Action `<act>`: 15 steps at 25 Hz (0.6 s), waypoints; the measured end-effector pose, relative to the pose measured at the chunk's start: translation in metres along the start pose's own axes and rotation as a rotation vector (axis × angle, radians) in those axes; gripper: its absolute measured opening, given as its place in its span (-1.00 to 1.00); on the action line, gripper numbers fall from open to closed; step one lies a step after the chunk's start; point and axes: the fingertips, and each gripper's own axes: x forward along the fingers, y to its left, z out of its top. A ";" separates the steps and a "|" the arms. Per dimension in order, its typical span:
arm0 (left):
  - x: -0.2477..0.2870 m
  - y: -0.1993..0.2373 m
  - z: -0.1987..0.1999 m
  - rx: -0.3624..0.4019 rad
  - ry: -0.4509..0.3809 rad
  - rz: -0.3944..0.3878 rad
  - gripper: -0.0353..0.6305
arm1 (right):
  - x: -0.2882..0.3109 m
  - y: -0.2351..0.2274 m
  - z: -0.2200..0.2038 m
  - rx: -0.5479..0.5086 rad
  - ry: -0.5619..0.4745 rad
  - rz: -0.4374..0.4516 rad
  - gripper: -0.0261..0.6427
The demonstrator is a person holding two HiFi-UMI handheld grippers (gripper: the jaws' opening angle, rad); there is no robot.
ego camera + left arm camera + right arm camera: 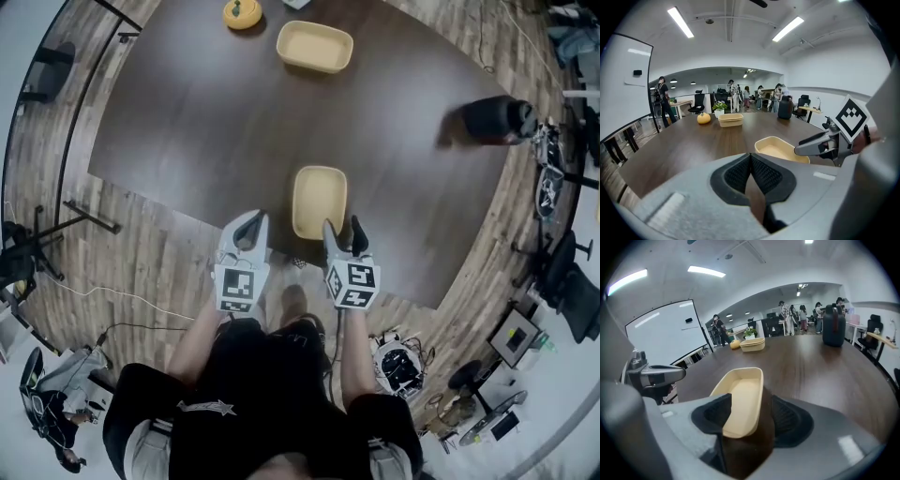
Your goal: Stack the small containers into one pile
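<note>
Left tool [251,223]: jaws pressed together, nothing held; hangs over the near edge of the counter [206,112], at 8 o'clock of the near container [319,197]. Near container: upright on the counter, its near end between the parted jaws of the right tool [343,227], right pad clear of its wall. Second container [315,45]: well apart at 12 o'clock. Orange gourd [243,12] at 11. Black jug [495,119] at 2.

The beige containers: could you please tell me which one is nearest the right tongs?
The near container, at the table's edge, with its corner between the right tongs. The far container stands well across, beside the orange object.
</note>
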 end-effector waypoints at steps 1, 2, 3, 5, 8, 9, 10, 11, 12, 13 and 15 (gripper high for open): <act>0.002 0.000 -0.005 0.000 0.004 -0.003 -0.86 | 0.004 -0.001 -0.004 0.002 0.005 -0.003 -0.15; 0.004 0.000 -0.009 0.000 0.007 -0.005 -0.86 | 0.007 -0.002 -0.008 0.005 0.010 -0.006 -0.16; 0.005 0.000 -0.012 0.000 0.010 -0.007 -0.86 | 0.008 -0.004 -0.011 0.009 0.016 -0.008 -0.16; 0.005 -0.003 -0.015 0.000 0.016 -0.011 -0.86 | 0.008 -0.008 -0.016 0.011 0.029 -0.019 -0.24; 0.005 -0.006 -0.017 0.000 0.021 -0.014 -0.86 | 0.007 -0.015 -0.022 0.003 0.046 -0.052 -0.58; 0.006 -0.005 -0.017 0.000 0.022 -0.015 -0.86 | 0.007 -0.015 -0.023 0.002 0.052 -0.057 -0.61; 0.006 -0.003 -0.016 0.001 0.022 -0.016 -0.86 | 0.008 -0.015 -0.024 0.002 0.056 -0.062 -0.68; 0.006 -0.002 -0.016 0.002 0.021 -0.016 -0.86 | 0.009 -0.015 -0.024 0.002 0.059 -0.067 -0.75; 0.007 -0.001 -0.014 0.003 0.018 -0.015 -0.86 | 0.009 -0.016 -0.023 0.000 0.060 -0.073 -0.79; 0.007 -0.001 -0.012 0.006 0.015 -0.015 -0.86 | 0.010 -0.017 -0.022 -0.003 0.060 -0.077 -0.83; 0.009 -0.001 -0.008 0.011 0.007 -0.013 -0.86 | 0.010 -0.019 -0.017 -0.010 0.057 -0.079 -0.84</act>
